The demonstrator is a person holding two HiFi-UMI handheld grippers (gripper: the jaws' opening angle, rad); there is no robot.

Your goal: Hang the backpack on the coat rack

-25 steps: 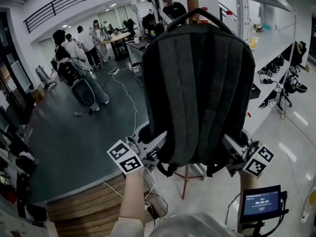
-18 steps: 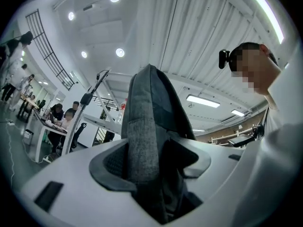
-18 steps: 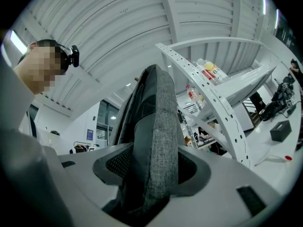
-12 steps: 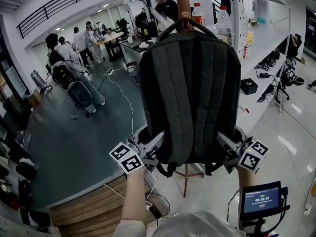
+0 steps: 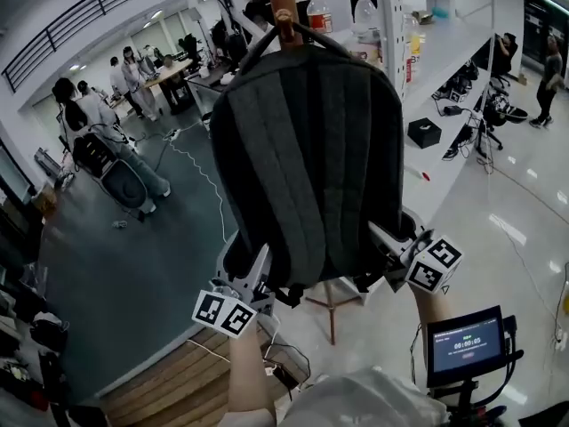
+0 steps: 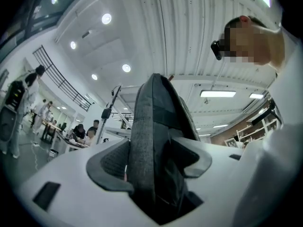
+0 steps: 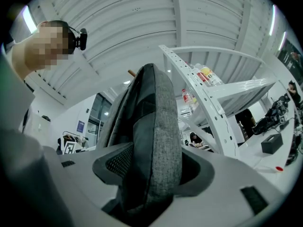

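A dark grey backpack (image 5: 311,158) is held up in the head view, its top handle (image 5: 298,32) looped over a wooden peg of the coat rack (image 5: 283,3). My left gripper (image 5: 253,278) is shut on the backpack's lower left edge (image 6: 151,141). On the lower right edge (image 7: 156,141) my right gripper (image 5: 391,252) is shut as well. The rack's wooden legs (image 5: 331,305) show below the bag; its pole is hidden behind the backpack.
A white shelf unit (image 5: 418,52) with bottles stands right of the rack. Several people stand by a table (image 5: 164,74) at far left. Cables lie on the dark floor (image 5: 133,265). A small screen (image 5: 464,345) sits at lower right.
The backpack and both grippers have shifted left and up in view, toward the rack. The handle now sits over the peg, where before it was just in front of it.
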